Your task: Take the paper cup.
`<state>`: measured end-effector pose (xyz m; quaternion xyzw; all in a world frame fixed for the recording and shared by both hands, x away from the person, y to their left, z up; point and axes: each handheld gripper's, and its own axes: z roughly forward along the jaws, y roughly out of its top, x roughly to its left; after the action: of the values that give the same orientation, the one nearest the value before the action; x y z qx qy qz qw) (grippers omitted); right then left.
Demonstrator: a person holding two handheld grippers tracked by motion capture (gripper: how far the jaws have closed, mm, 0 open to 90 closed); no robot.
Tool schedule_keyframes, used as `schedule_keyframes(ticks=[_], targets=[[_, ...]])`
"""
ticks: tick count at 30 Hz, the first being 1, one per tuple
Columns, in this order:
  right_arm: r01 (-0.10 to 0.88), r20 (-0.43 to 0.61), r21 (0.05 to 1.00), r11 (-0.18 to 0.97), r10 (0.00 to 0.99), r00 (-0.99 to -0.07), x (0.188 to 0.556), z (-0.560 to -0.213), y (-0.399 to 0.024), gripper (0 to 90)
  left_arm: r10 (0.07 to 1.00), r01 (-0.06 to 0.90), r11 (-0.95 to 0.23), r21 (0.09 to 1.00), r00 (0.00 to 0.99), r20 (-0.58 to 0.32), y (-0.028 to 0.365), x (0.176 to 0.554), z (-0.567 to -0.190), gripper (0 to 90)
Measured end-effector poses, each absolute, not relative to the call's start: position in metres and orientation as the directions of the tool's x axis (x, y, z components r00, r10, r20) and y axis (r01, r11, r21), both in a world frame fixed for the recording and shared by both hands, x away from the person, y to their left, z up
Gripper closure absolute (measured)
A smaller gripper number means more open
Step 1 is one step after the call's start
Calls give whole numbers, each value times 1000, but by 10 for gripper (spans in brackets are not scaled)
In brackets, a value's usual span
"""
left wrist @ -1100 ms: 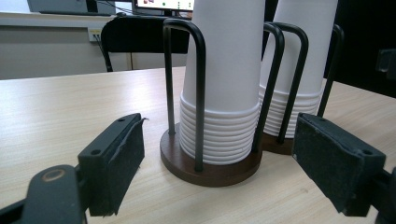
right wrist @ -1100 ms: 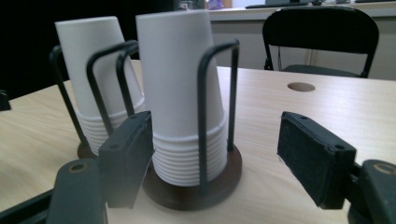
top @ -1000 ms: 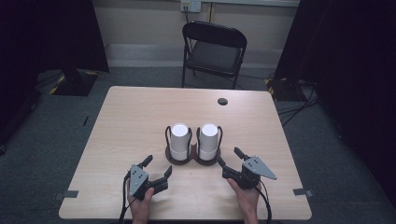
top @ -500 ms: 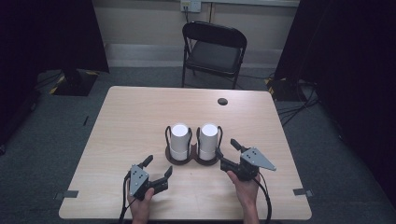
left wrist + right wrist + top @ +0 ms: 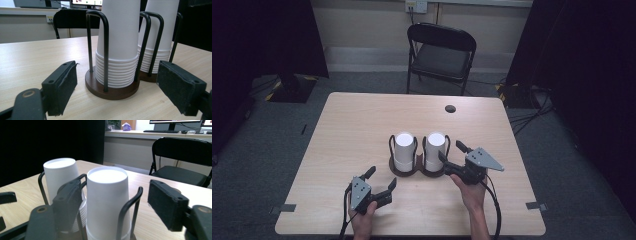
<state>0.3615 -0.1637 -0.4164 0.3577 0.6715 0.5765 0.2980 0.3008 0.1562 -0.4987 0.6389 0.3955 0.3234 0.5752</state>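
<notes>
Two stacks of white paper cups, turned upside down, stand side by side in a dark wire holder with round brown bases, a little toward the near edge of the table (image 5: 362,125) and about midway between its left and right edges. The right stack of cups (image 5: 436,150) is the one the right gripper (image 5: 452,153) is at: its jaws have just been opening and stand apart, one on each side of the top cup without pressing on it. In the right gripper view that cup (image 5: 108,202) sits between the two black pads. The left stack of cups (image 5: 404,150) stands just beside it. The left gripper (image 5: 381,181) rests lower, near the table's near edge, jaws wide apart and holding nothing, pointed at the holder (image 5: 112,88). A black folding chair (image 5: 441,55) stands beyond the far edge.
</notes>
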Motion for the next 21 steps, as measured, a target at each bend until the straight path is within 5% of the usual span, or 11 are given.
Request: schedule_keyframes(ticks=[21], targets=[[144, -8, 982, 121, 793, -609, 391, -400, -139, 223, 877, 130, -29, 991, 480, -37, 156, 301, -499, 168]])
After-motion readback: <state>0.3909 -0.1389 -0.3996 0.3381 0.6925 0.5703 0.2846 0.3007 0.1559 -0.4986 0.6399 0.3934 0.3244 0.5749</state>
